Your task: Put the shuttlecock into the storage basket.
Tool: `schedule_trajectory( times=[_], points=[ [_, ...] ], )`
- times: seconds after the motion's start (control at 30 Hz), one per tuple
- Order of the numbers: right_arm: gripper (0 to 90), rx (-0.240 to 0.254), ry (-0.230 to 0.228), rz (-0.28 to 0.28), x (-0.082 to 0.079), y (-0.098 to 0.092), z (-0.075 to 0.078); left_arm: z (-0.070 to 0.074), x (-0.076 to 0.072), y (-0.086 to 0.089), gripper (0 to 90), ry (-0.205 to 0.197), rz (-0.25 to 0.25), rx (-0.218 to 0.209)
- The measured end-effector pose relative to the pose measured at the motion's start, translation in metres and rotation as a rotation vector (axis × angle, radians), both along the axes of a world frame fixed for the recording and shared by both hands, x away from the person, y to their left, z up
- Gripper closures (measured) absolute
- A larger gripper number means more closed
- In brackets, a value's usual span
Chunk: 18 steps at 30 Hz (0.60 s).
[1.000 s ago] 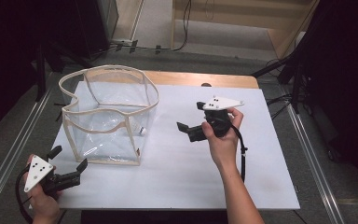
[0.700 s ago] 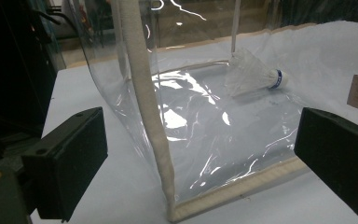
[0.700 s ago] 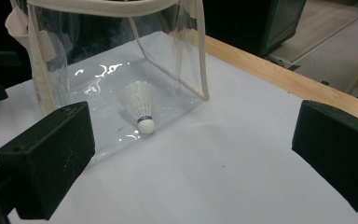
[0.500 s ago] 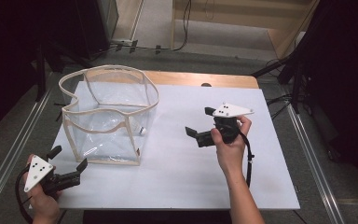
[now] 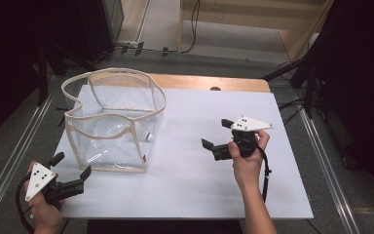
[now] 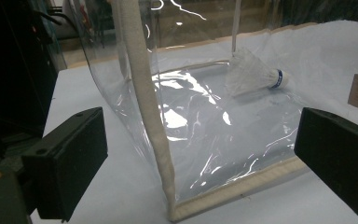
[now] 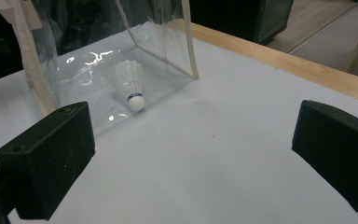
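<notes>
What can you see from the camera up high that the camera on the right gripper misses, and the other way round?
High view alone: both hands, each holding a gripper, left and right, and the whole clear bag standing open on the white table. Right gripper view alone: a close look along its own open jaws at the shuttlecock's feathers and blue-banded cork. Both: bag, shuttlecock, table, wooden edge.

A white table top [image 5: 282, 195] with a wooden far edge [image 5: 214, 82] fills mid-frame. Grey floor [image 5: 27, 131] and metal rails [image 5: 331, 165] flank it. Cables [image 5: 195, 29] cross the upper floor; dark curtains [image 5: 365, 73] darken both sides.
</notes>
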State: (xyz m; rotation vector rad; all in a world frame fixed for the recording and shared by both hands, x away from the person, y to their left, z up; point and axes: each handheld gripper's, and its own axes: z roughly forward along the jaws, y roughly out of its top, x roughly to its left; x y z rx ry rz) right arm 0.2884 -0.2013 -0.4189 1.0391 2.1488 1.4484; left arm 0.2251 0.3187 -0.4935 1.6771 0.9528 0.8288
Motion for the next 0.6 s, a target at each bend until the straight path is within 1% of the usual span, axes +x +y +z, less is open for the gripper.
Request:
schedule_trajectory(
  times=[0.13, 0.37, 0.6],
  points=[
    [0.0, 0.009, 0.001, -0.013, -0.003, -0.004, -0.002, 0.000, 0.000, 0.000, 3.2, 0.000, 0.001, -0.001],
    [0.0, 0.006, -0.001, -0.027, -0.008, -0.012, -0.005, 0.000, 0.000, 0.000, 3.2, 0.000, 0.001, -0.002],
    [0.0, 0.012, 0.001, -0.049, -0.013, -0.024, -0.010, 0.000, 0.000, 0.000, 3.2, 0.001, 0.001, -0.002]
  ],
)
